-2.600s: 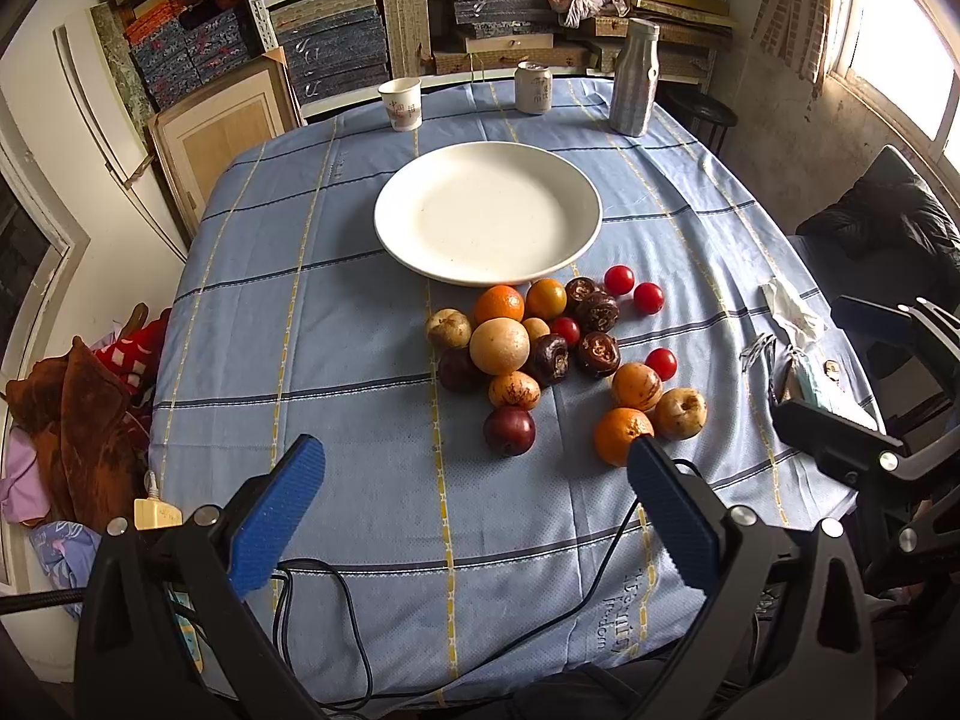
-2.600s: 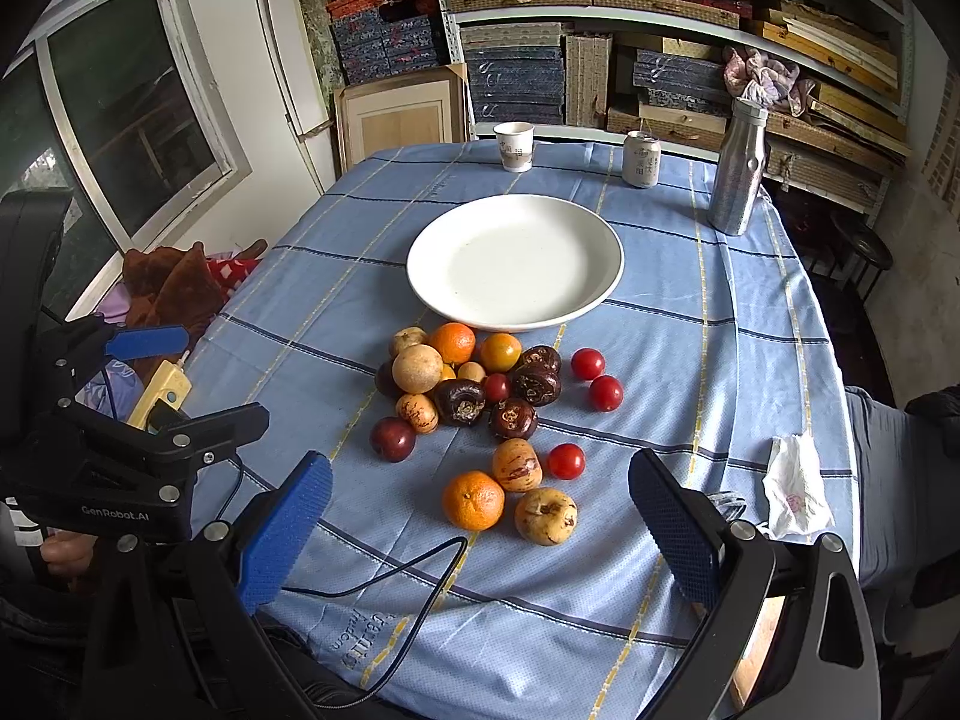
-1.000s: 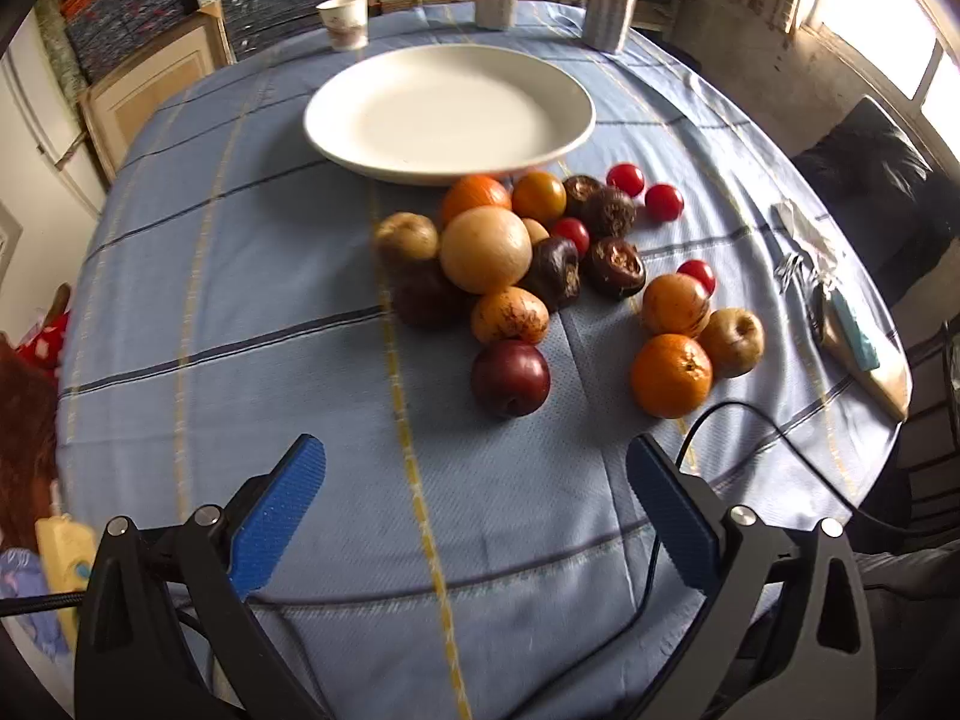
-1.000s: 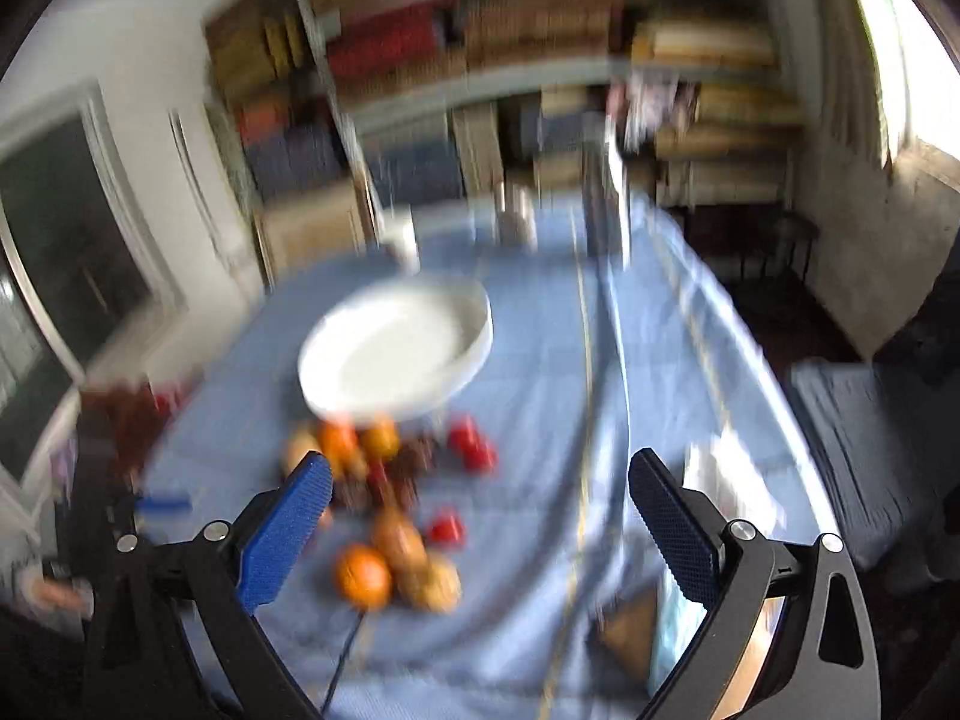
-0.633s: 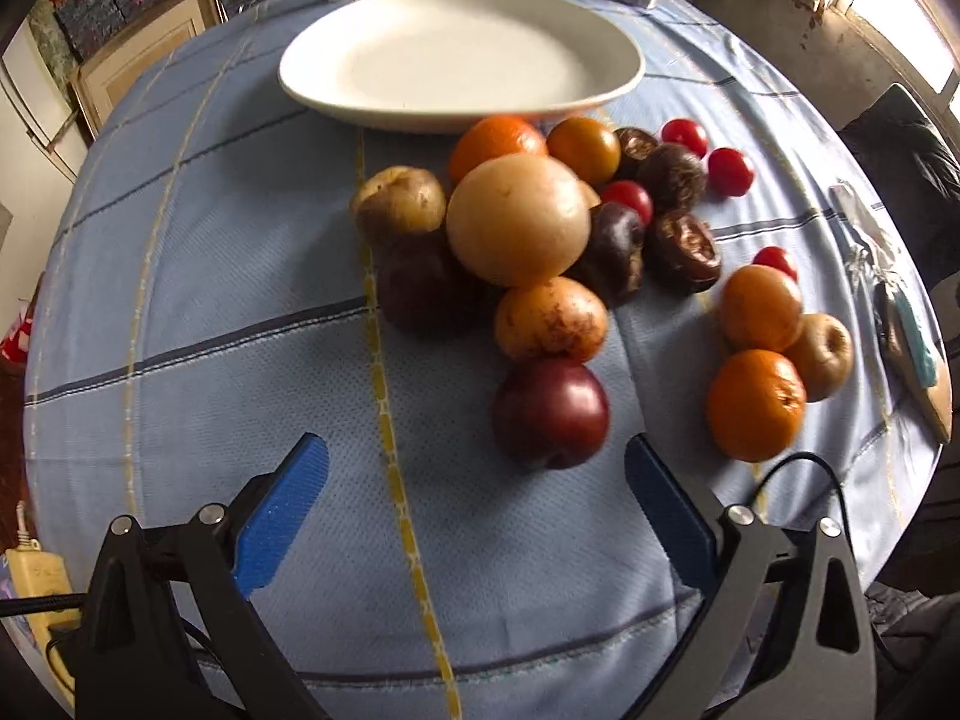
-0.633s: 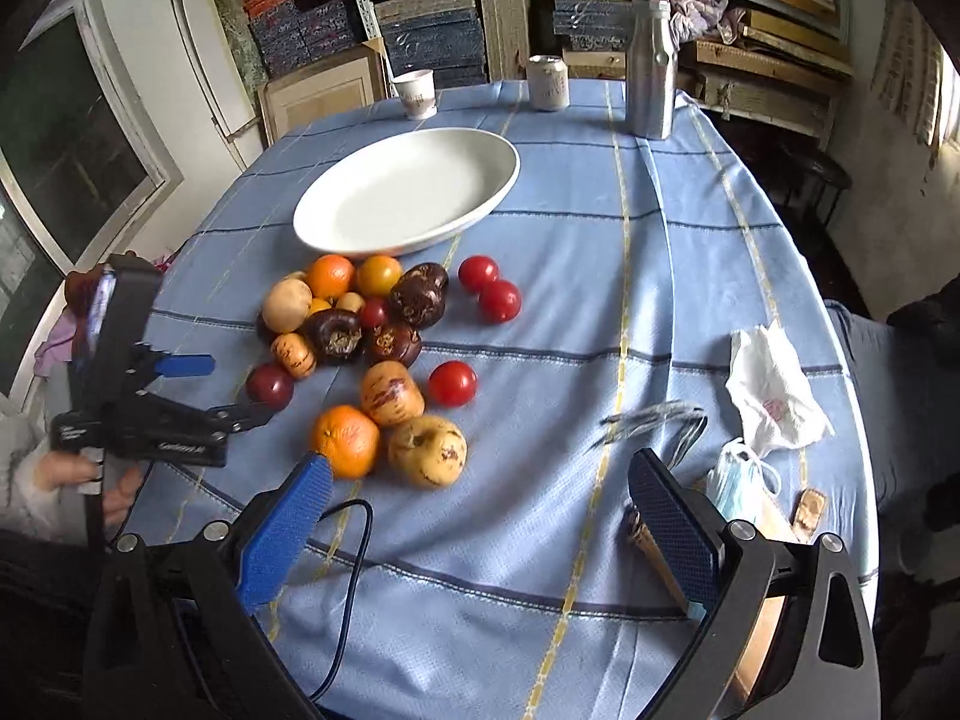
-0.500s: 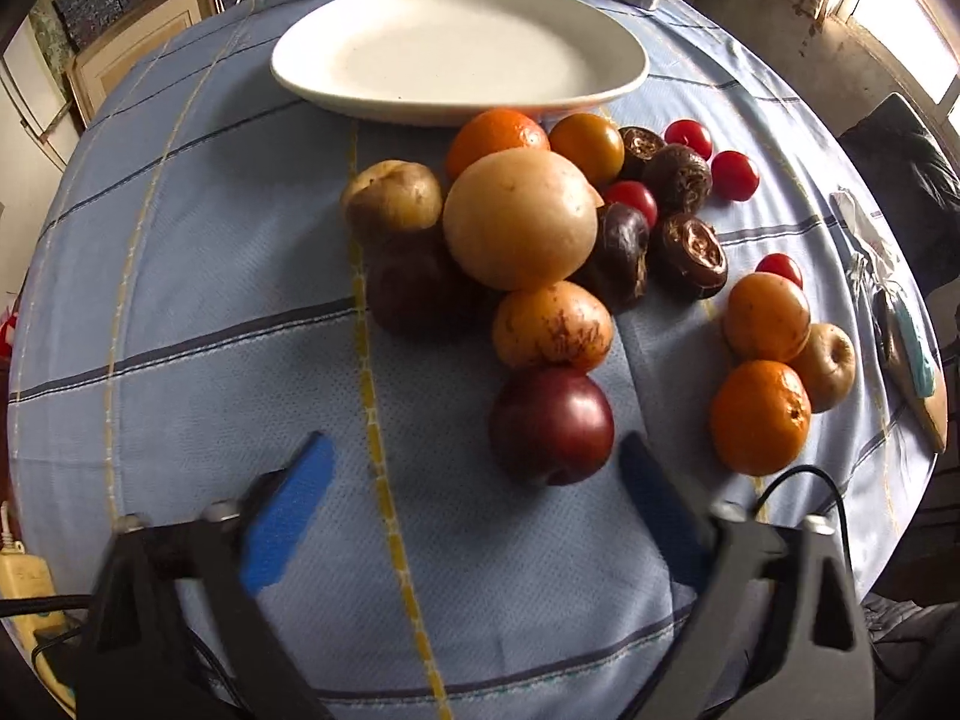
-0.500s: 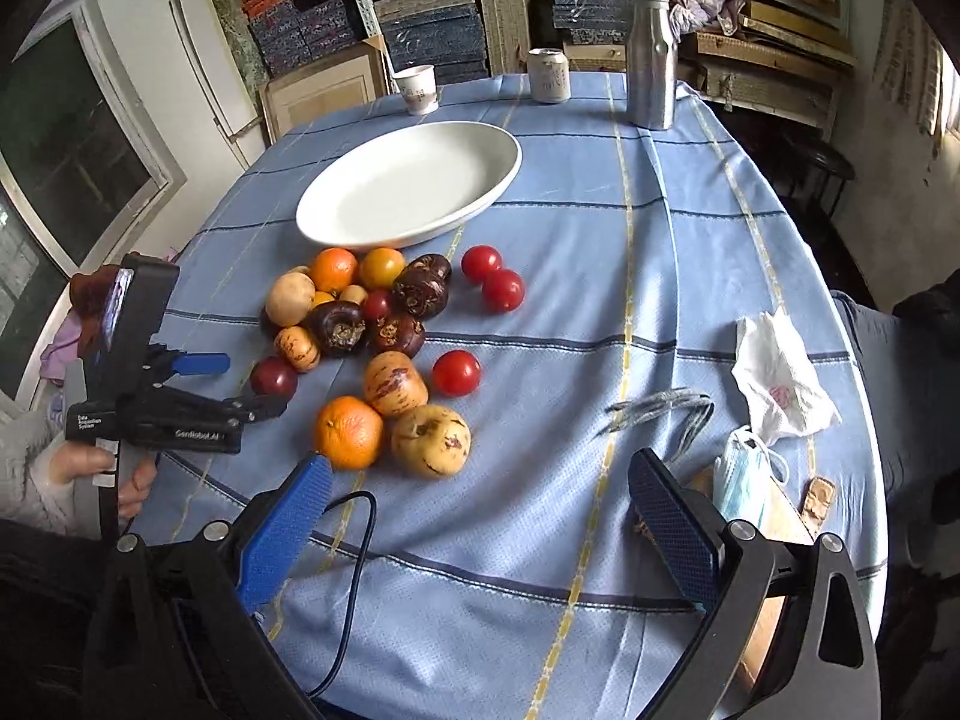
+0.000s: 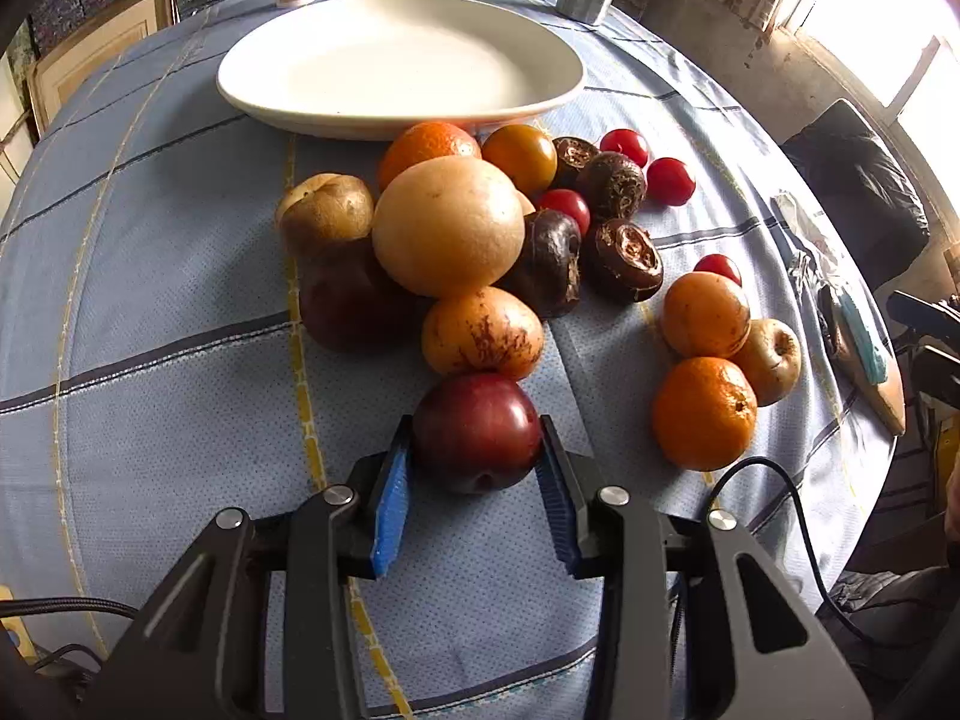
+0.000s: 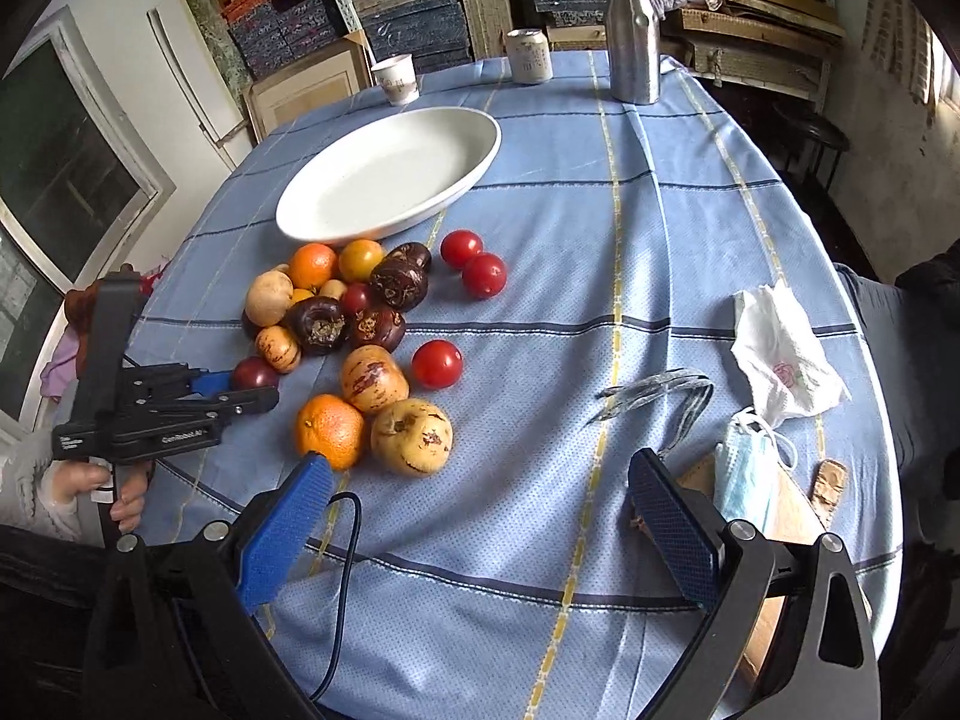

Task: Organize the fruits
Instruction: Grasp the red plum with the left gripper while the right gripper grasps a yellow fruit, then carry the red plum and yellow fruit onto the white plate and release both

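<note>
The white plate (image 9: 396, 60) lies bare on the blue checked tablecloth (image 9: 150, 312), and everything else is placed from it. Just in front of its near rim the fruit lies in a loose heap: an orange (image 9: 429, 147) and a yellow-orange tomato (image 9: 519, 157) almost touching the rim, a big pale round fruit (image 9: 449, 225) before them, a brownish fruit (image 9: 324, 210) to its left, several dark wrinkled fruits (image 9: 624, 258) and small red tomatoes (image 9: 671, 180) to its right. At the end of the heap farthest from the plate sits a dark red plum (image 9: 477, 441), touching a speckled orange fruit (image 9: 482, 333) on its plate side. The left gripper (image 9: 477, 450) has come to this plum: its jaws are closing with the plum between them, and the blue pads (image 9: 391, 495) lie against both flanks of the fruit, which rests on the cloth. Off to the right of the heap, farther from the plate, a second group holds two more oranges (image 9: 703, 414) and a pale blemished fruit (image 9: 768, 360). The right gripper (image 10: 480, 489) hovers over bare cloth on the side of this group away from the plate, its jaws wide apart and holding nothing. Beyond the plate stand a paper cup (image 10: 396, 79), a can (image 10: 529, 55) and a metal bottle (image 10: 633, 30). In the right wrist view a hand (image 10: 90, 489) holds the left gripper.
</note>
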Demonstrator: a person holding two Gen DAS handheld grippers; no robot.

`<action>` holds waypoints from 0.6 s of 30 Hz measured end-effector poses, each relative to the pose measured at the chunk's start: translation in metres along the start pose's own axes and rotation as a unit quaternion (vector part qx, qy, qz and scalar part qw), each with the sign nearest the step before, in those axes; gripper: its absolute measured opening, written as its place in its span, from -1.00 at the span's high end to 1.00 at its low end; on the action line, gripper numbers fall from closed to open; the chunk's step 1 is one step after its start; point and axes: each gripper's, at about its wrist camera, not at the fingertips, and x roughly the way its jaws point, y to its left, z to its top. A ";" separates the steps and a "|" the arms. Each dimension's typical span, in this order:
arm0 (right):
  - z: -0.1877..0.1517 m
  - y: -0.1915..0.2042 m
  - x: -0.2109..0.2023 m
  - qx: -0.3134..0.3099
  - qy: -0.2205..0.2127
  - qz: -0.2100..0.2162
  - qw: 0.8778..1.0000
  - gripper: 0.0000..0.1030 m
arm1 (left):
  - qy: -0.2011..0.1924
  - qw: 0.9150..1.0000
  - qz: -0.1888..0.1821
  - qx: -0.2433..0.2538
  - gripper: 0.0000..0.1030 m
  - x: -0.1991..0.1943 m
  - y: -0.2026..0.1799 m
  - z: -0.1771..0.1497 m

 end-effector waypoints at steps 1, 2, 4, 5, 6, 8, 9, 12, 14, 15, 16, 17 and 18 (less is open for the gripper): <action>0.000 0.001 0.004 -0.004 0.003 0.001 1.000 -0.93 | -0.001 1.000 -0.002 -0.001 0.26 -0.001 0.001 -0.001; 0.000 0.002 0.010 -0.009 0.008 0.004 1.000 -0.93 | -0.002 1.000 -0.005 -0.003 0.26 -0.001 0.002 -0.001; 0.000 0.005 0.020 -0.022 0.013 0.016 1.000 -0.93 | -0.002 1.000 -0.003 -0.007 0.26 -0.003 0.005 -0.004; -0.001 0.006 0.025 -0.029 0.016 0.020 0.999 -0.88 | -0.002 1.000 -0.001 -0.007 0.26 -0.004 0.006 -0.005; -0.001 0.009 0.032 -0.037 0.021 0.024 0.999 -0.84 | -0.002 1.000 0.001 -0.008 0.26 -0.005 0.006 -0.006; 0.001 0.010 0.042 -0.042 0.025 0.034 0.998 -0.71 | -0.002 1.000 0.011 -0.010 0.26 -0.007 0.010 -0.009; 0.002 0.011 0.047 -0.040 0.027 0.041 0.998 -0.69 | -0.002 1.000 0.016 -0.011 0.26 -0.007 0.012 -0.009; 0.007 0.013 0.059 -0.047 0.032 0.046 0.997 -0.57 | -0.002 1.000 0.018 -0.015 0.26 -0.008 0.015 -0.011; 0.008 0.016 0.066 -0.057 0.039 0.045 0.997 -0.37 | -0.004 1.000 0.022 -0.010 0.25 -0.008 0.014 -0.013; 0.008 0.018 0.071 -0.061 0.045 0.048 0.996 -0.31 | -0.005 1.000 0.027 -0.004 0.25 -0.007 0.012 -0.013; 0.008 0.020 0.073 -0.064 0.047 0.057 0.995 -0.27 | -0.005 1.000 0.029 0.000 0.25 -0.007 0.011 -0.013; 0.009 0.022 0.075 -0.068 0.047 0.060 0.995 -0.18 | -0.006 1.000 0.029 0.001 0.25 -0.007 0.011 -0.013; 0.009 0.025 0.075 -0.074 0.047 0.066 0.994 -0.11 | -0.005 1.000 0.027 0.001 0.25 -0.006 0.011 -0.013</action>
